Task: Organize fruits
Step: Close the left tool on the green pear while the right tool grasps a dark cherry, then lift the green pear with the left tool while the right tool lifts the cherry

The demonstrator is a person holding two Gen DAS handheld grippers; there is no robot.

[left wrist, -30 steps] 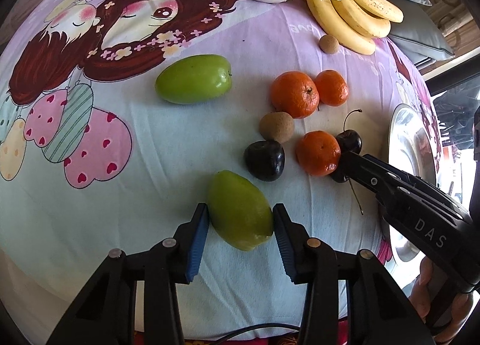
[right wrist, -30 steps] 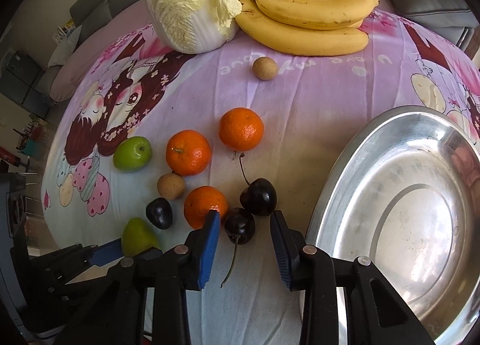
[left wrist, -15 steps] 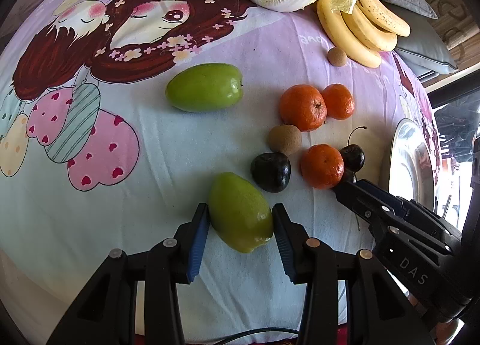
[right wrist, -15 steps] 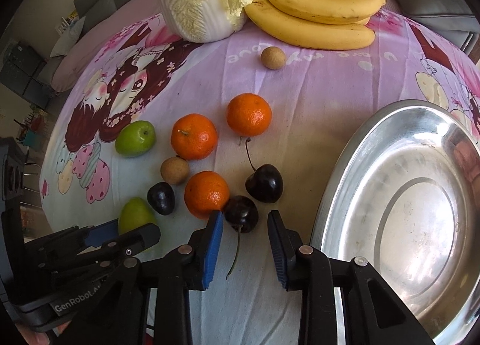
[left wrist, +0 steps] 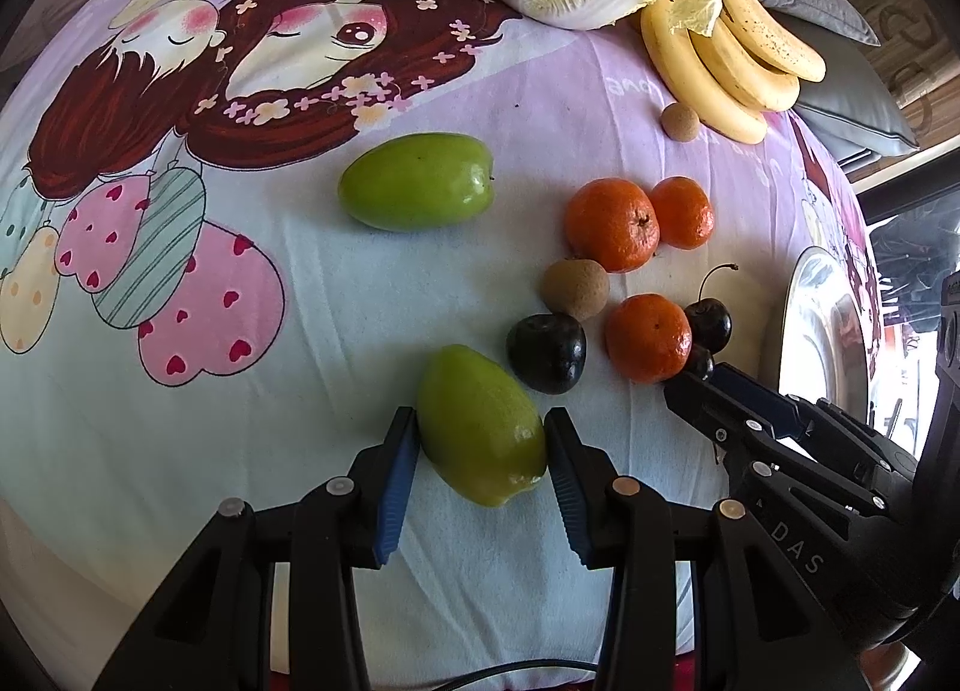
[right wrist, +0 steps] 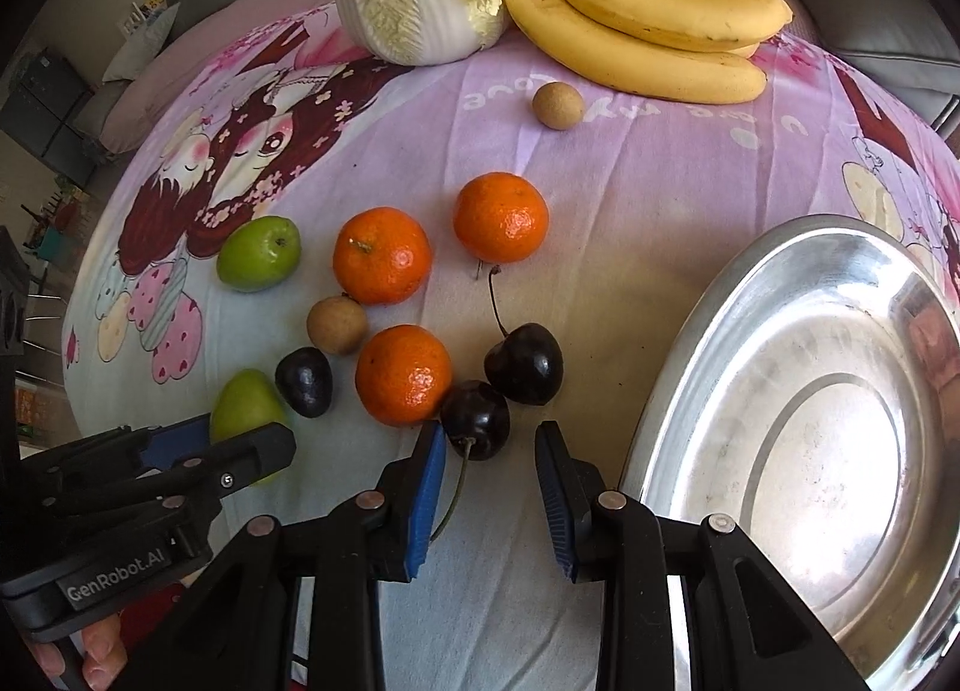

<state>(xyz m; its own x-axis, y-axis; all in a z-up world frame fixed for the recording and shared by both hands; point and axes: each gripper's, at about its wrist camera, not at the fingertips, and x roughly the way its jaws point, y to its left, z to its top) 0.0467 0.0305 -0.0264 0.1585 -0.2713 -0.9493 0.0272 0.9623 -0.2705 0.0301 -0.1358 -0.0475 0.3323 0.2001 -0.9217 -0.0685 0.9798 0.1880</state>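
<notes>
fruit lies scattered over a cartoon-print cloth (left wrist: 180, 451) in the left wrist view. low in the middle of the frame, the left gripper (left wrist: 480, 451) brackets a green fruit (left wrist: 483, 427); both blue pads sit against its flanks, but whether they press or only touch cannot be told. the fruit's long axis runs from the upper left toward the lower right, roughly along the fingers, so the jaws cross its narrow width. just right of it sit a dark plum (left wrist: 547, 352), an orange (left wrist: 648, 337) and two cherries, with the right gripper's tip entering from the lower right. a second green fruit (left wrist: 417, 181) lies in the upper middle, and the steel tray (left wrist: 810, 325) shows at the right edge. in the right wrist view, the right gripper (right wrist: 489, 451) stands wide, nothing held; the near cherry (right wrist: 476, 418) lies ahead between the tips, hard toward the left pad, its stem trailing down between the fingers. the far cherry (right wrist: 524, 364) touches it above right. the tray fills the right side, so this hand is the nearer to it, and a carry would go rightward.
</notes>
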